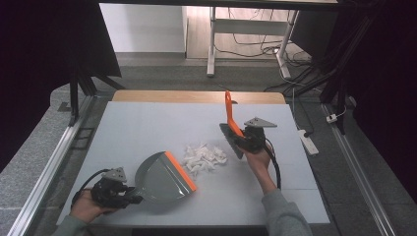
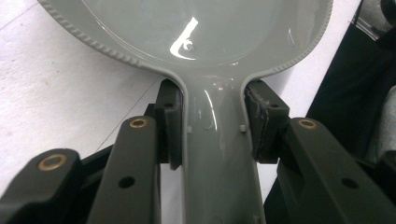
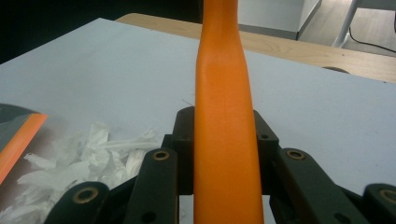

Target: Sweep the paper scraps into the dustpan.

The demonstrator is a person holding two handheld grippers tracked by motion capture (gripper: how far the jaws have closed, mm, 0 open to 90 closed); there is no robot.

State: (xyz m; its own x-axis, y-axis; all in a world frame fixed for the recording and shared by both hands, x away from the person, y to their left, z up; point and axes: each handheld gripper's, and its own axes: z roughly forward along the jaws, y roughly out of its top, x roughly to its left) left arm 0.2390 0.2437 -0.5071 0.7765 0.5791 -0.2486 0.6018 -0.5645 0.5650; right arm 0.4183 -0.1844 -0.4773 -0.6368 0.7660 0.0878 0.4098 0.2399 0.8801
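Pads of our left hand-held gripper (image 1: 132, 198) press on both sides of the grey dustpan (image 1: 162, 175) handle, clamped tight, as the left gripper view shows up close (image 2: 217, 154). Our left hand (image 1: 87, 205) lies low at the near left corner of the counter (image 1: 147, 123), gripper pointing right, and the dustpan rests flat with its orange lip facing the heap of white paper scraps (image 1: 204, 157) just beside it. Our right hand-held gripper (image 1: 242, 140) is clamped on the orange handle of the brush (image 1: 230, 118); in the right gripper view the handle (image 3: 226, 140) runs up between the jaws. Our right hand (image 1: 258, 160) reaches forward, forearm angled inward, holding the brush just right of the scraps, its dark head down near the counter and its handle rising away from us.
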